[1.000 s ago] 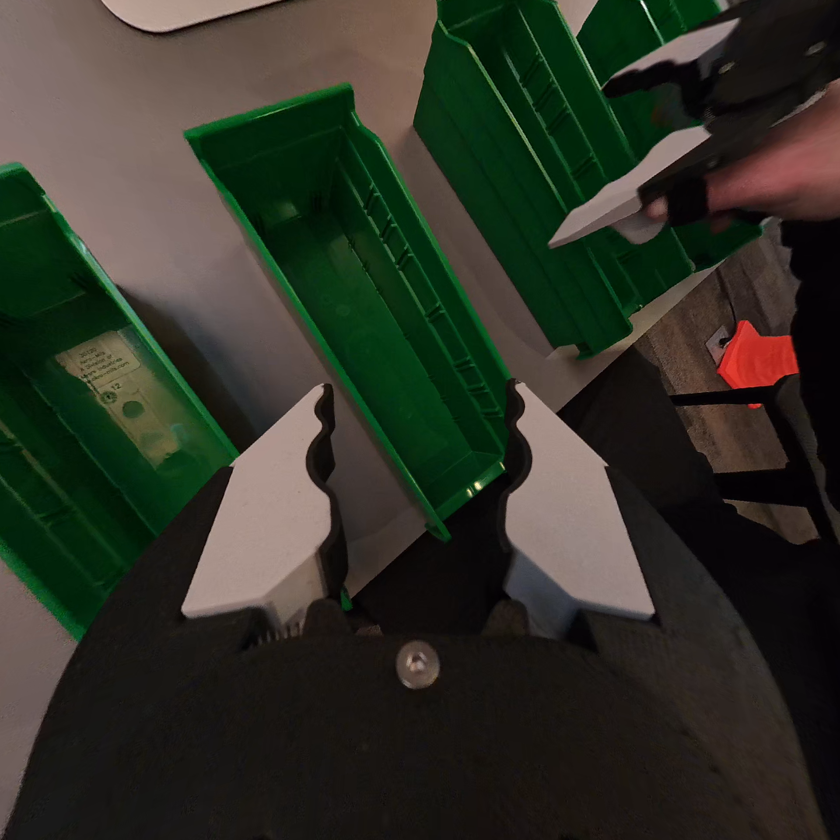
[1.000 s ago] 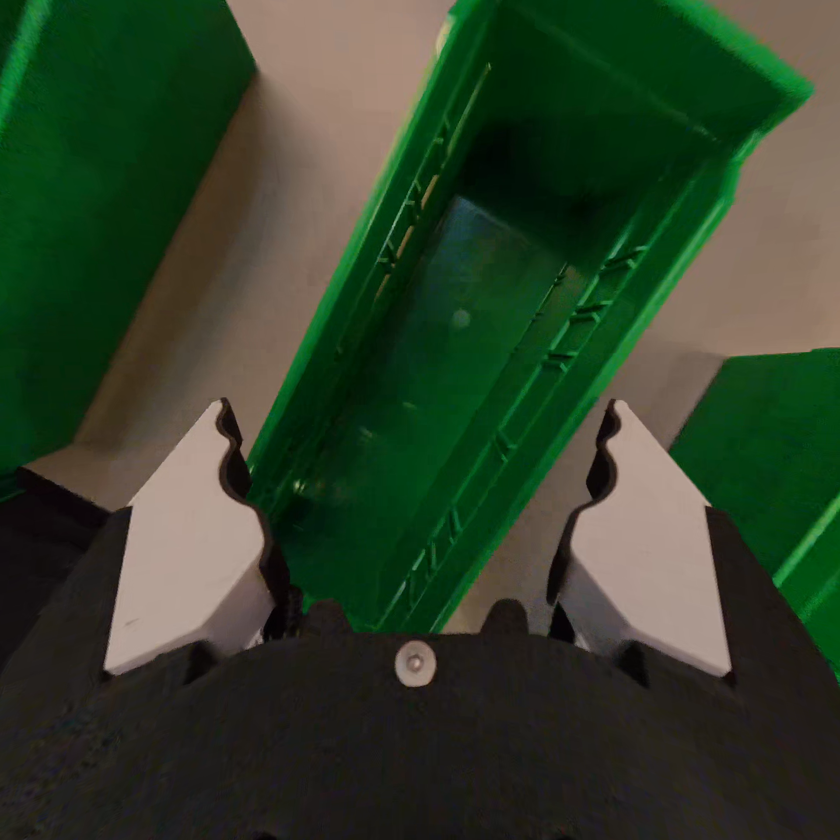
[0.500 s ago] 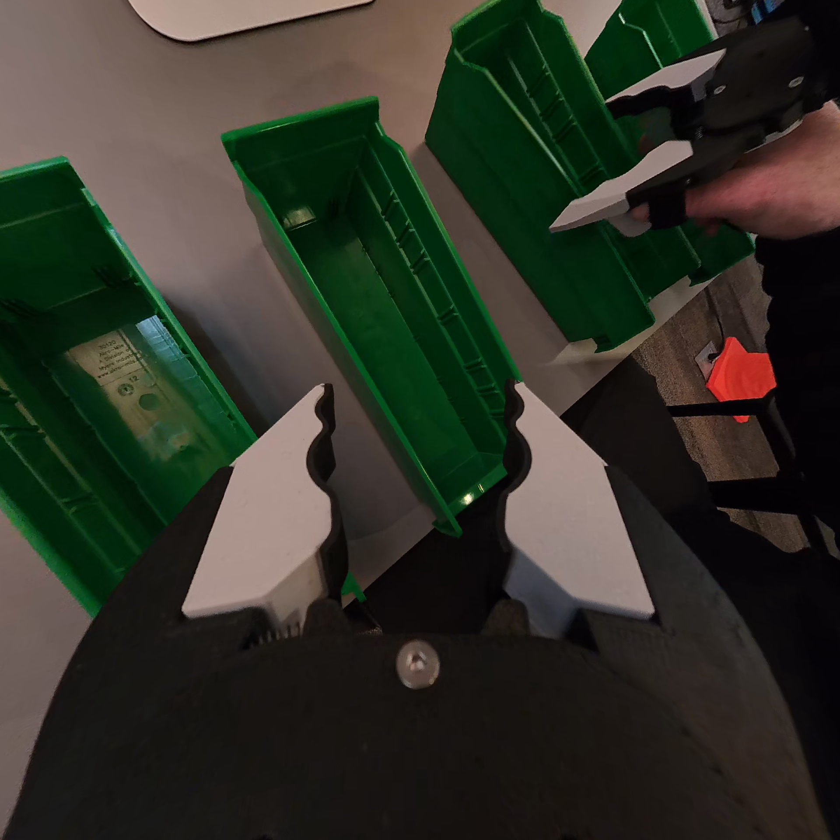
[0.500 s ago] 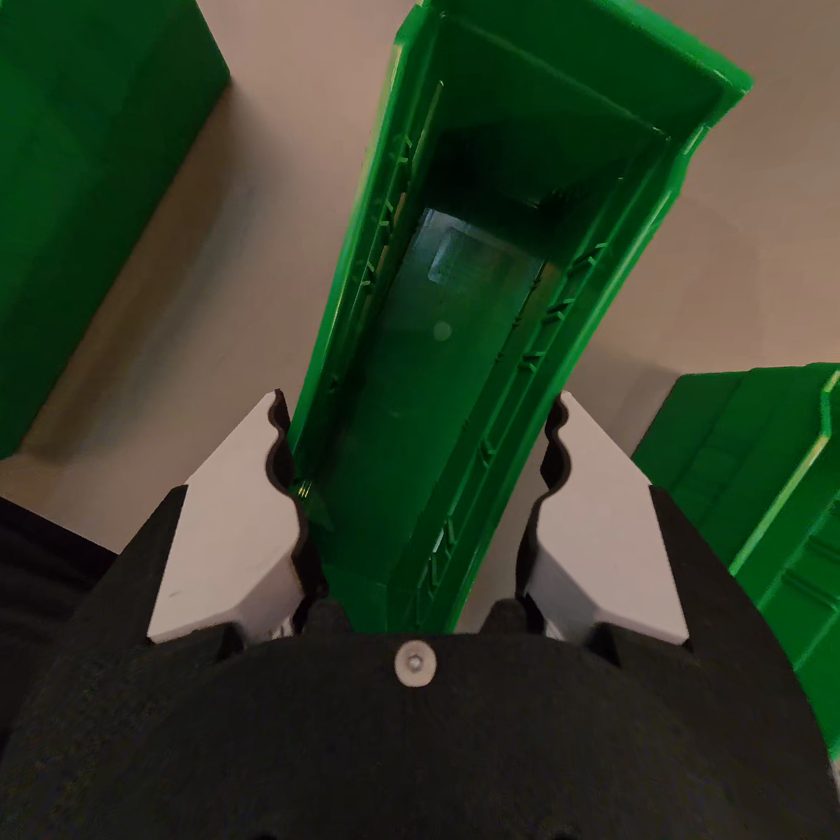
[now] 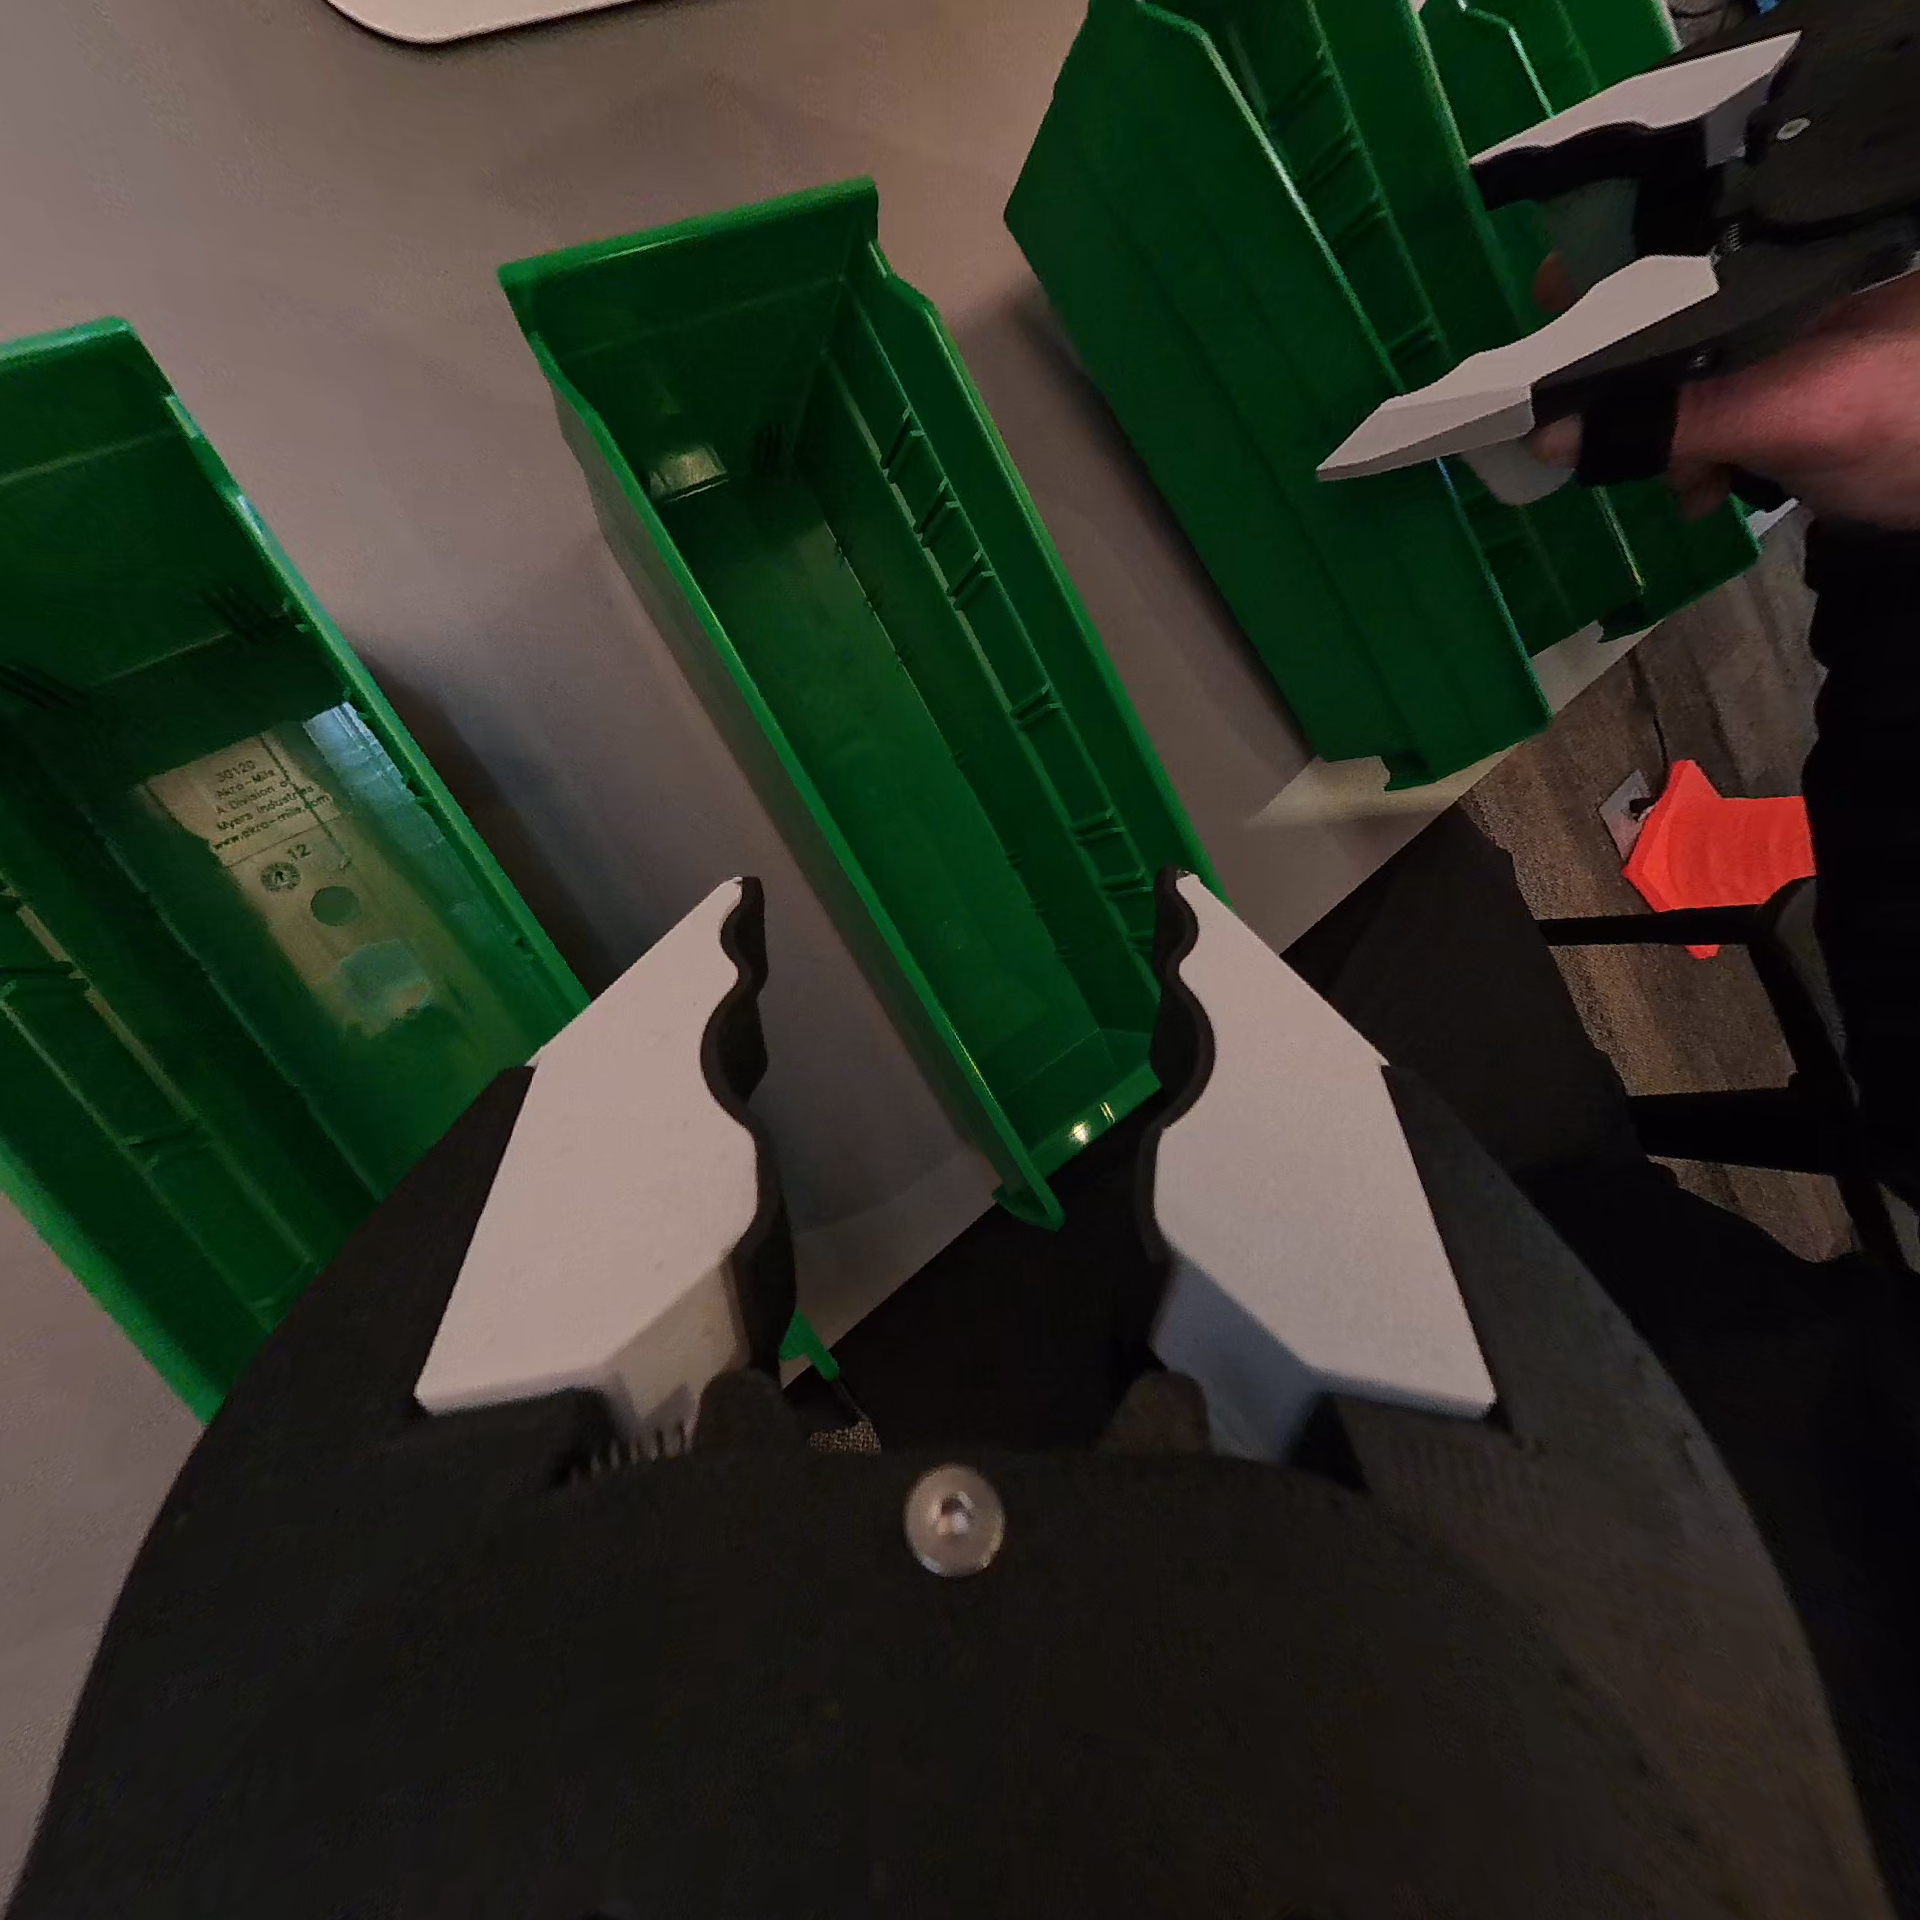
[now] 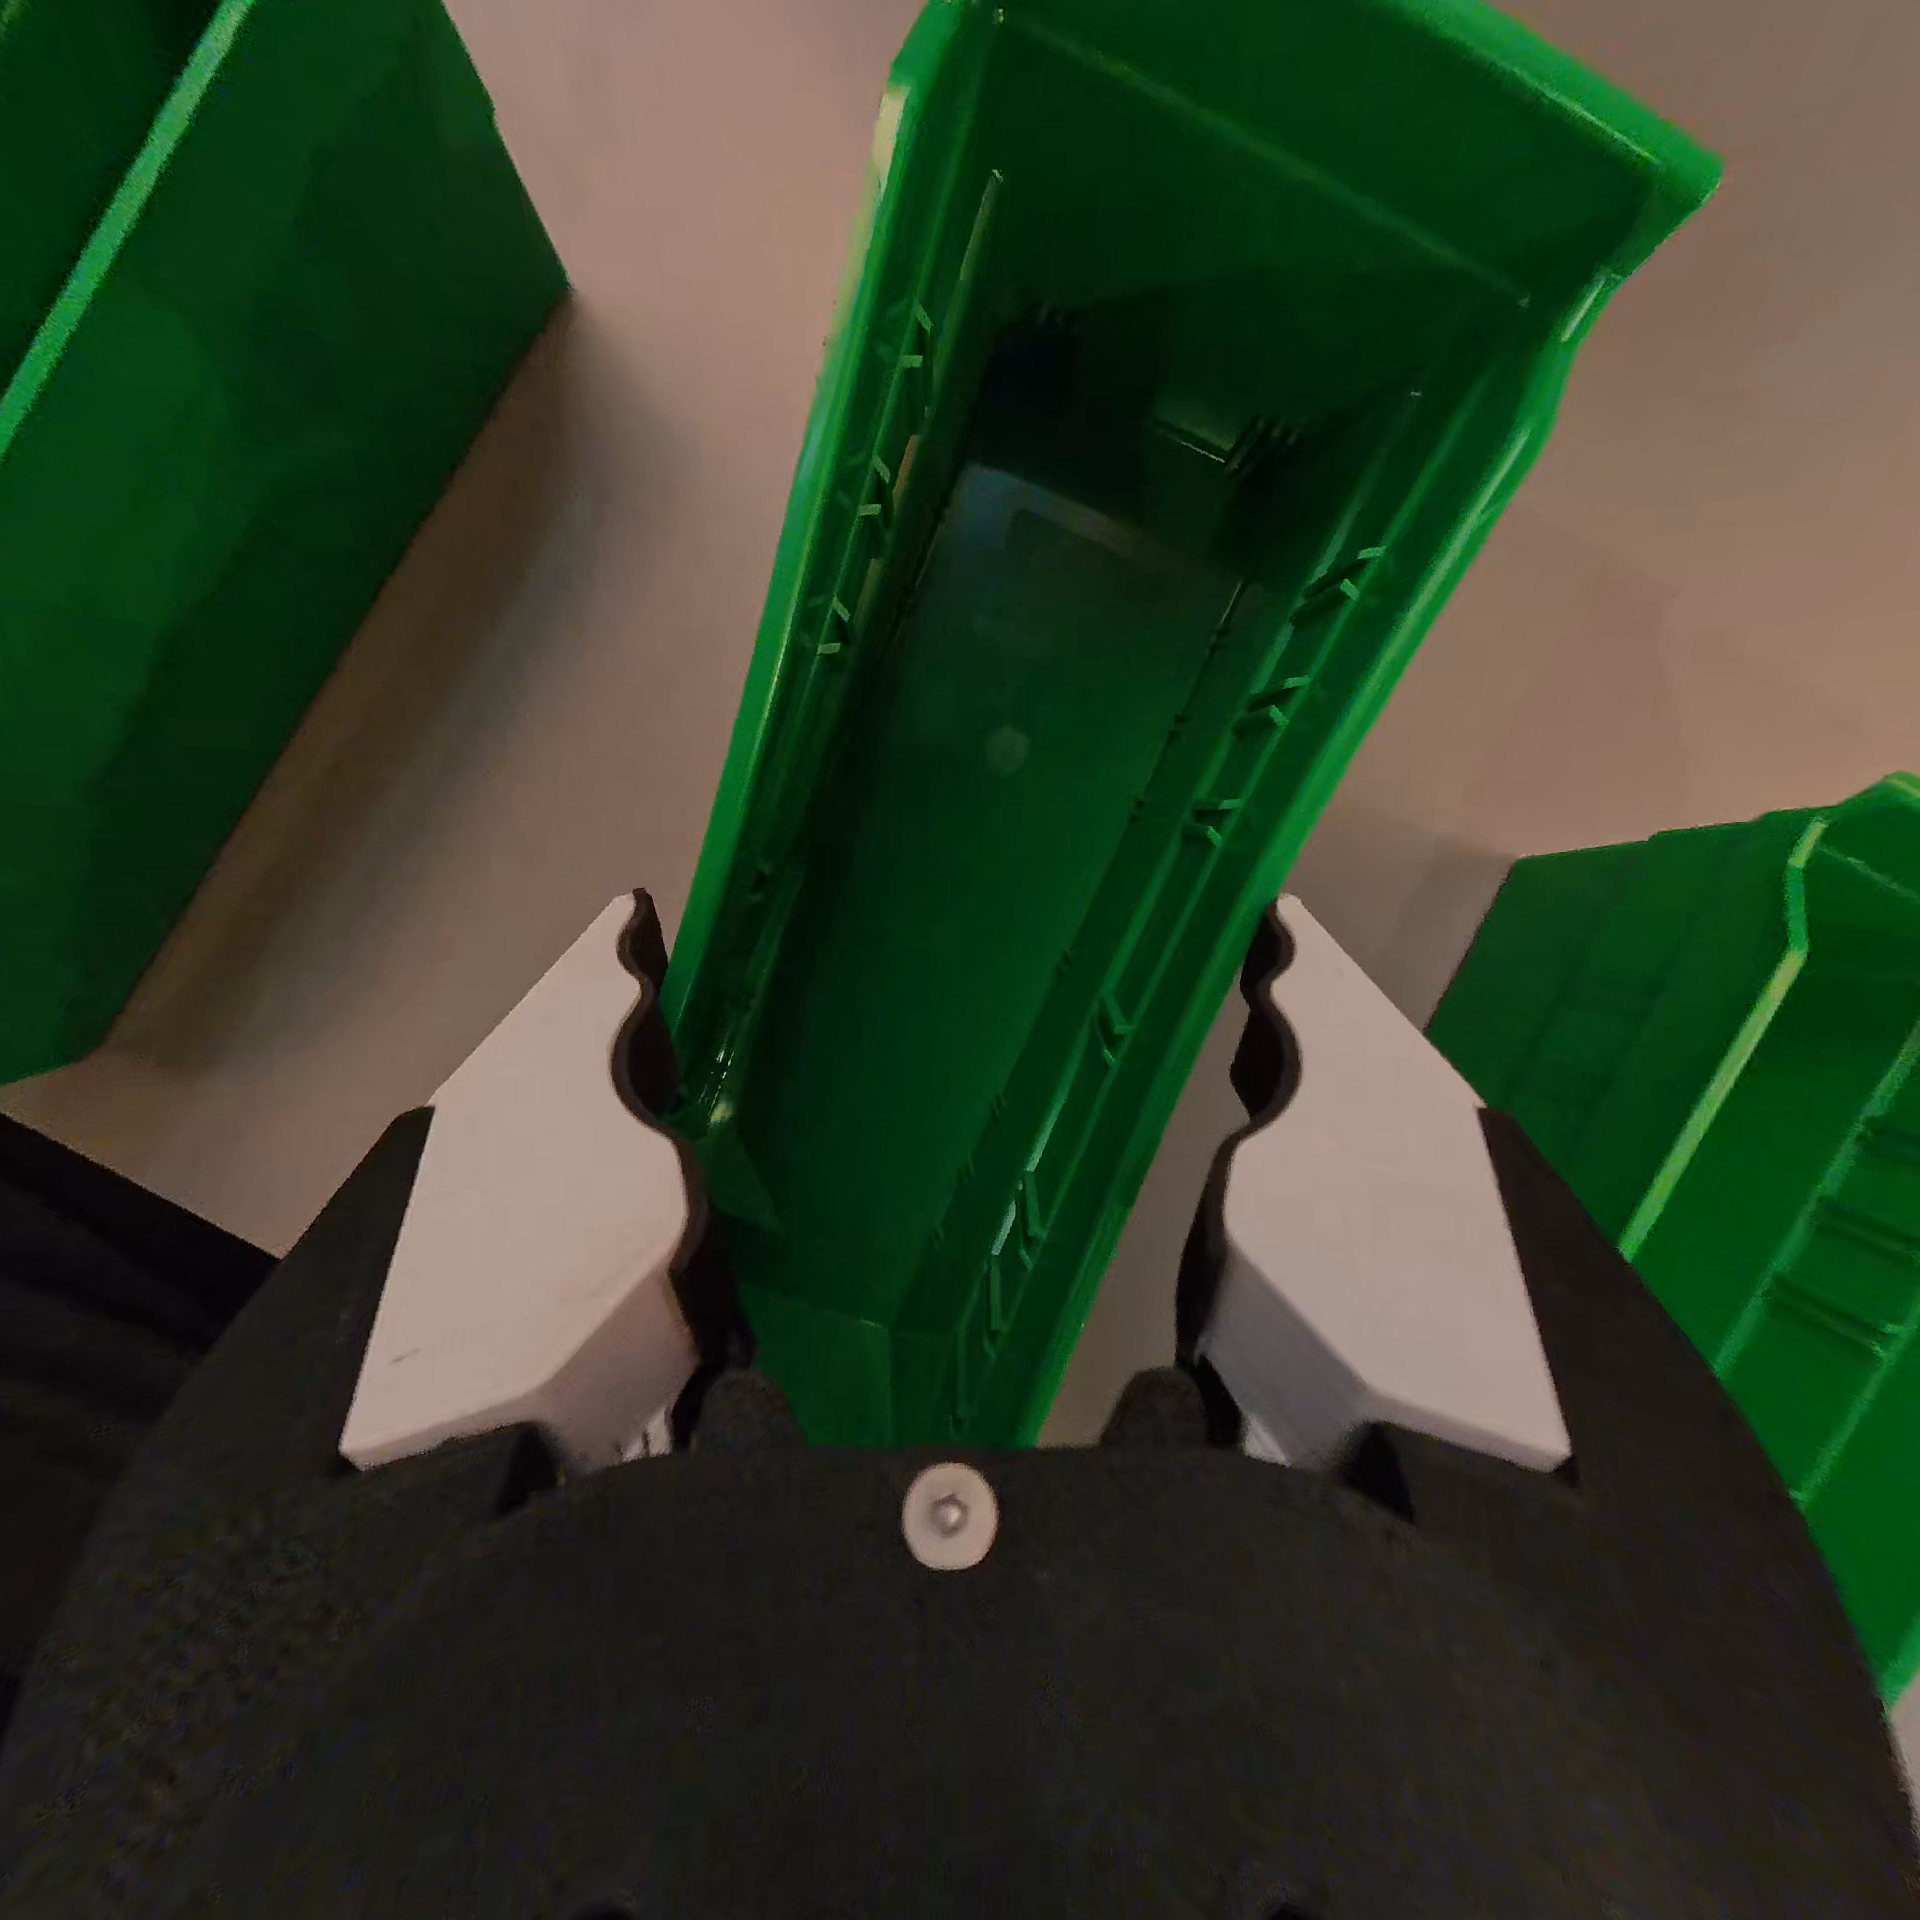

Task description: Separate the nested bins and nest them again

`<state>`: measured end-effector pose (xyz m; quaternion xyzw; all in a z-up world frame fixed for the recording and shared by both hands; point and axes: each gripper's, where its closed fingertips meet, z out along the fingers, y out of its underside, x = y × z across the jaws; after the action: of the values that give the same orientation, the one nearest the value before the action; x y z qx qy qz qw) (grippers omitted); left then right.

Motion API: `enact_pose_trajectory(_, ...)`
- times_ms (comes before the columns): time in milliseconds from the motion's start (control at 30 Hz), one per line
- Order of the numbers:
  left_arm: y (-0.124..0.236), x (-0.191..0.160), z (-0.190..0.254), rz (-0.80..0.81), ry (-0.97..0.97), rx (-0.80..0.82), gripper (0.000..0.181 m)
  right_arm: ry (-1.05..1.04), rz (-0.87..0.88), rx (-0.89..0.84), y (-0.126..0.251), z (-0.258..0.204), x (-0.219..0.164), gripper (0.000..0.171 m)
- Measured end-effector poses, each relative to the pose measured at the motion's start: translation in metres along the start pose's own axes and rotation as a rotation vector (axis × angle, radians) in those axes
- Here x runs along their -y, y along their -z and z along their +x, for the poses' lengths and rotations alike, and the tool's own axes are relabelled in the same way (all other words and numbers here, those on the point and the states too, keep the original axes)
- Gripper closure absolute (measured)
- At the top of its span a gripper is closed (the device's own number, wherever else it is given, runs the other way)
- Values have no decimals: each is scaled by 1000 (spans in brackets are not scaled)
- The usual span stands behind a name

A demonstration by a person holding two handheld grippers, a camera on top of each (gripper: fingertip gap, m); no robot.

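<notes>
Several long green bins lie on the grey table (image 5: 416, 312). In the left wrist view there is a bin with a label inside (image 5: 208, 831) on the left, an empty middle bin (image 5: 883, 675), and a right bin (image 5: 1299, 416) that looks double-walled. My left gripper (image 5: 956, 894) is open and empty, above the middle bin's near end. My right gripper (image 5: 1538, 312) hovers over the right bin. In the right wrist view it (image 6: 956, 909) straddles that bin's (image 6: 1091, 727) near end. Its left pad touches the wall and a narrow gap shows on the right.
More green bins flank the right gripper (image 6: 208, 520) (image 6: 1766, 1143). The bins' near ends reach the table's front edge. A white object (image 5: 468, 16) lies at the far side. An orange object (image 5: 1714, 852) and a black frame (image 5: 1714, 925) are beyond the table corner. A person's hand (image 5: 1787, 416) holds the right gripper.
My right gripper's jaws have narrowed from wide open and moved in around the bin's near end. My left gripper has drawn back a little, still open.
</notes>
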<state>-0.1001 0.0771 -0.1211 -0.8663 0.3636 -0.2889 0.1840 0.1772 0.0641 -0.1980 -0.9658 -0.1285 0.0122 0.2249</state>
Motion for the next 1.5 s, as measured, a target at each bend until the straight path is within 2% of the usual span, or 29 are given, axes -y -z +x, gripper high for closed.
enact_pose_trajectory(233, -1, 0, 0, -3, -1, -3, 107, -12, -15, 9, -8, -2, -8, 62)
enact_pose_trajectory(667, -2, -1, 2, -10, -8, -2, 107, -53, 43, 43, 14, 6, -4, 65)
enact_pose_trajectory(833, 0, 0, -1, -1, 1, -1, 108, -72, 138, 68, 57, 20, 13, 66)
enact_pose_trajectory(967, 1, -1, -2, 0, 3, -2, 107, -64, 213, 55, 113, 42, 22, 66)
enact_pose_trajectory(1100, 1, -1, -5, -1, 10, 0, 108, -44, 235, -14, 170, 77, 17, 65)
enact_pose_trajectory(1167, 0, -1, -4, -1, 9, 1, 108, -48, 216, -59, 185, 98, 8, 65)
enact_pose_trajectory(1267, -2, -1, -1, -9, 2, 1, 108, -58, 159, -106, 183, 126, -14, 64)
enact_pose_trajectory(1433, -6, -3, 2, -21, -4, 3, 108, -63, 34, -166, 144, 152, -57, 63)
enact_pose_trajectory(1500, -9, -4, 2, -29, -5, 5, 108, -92, 23, -135, 126, 153, -68, 63)
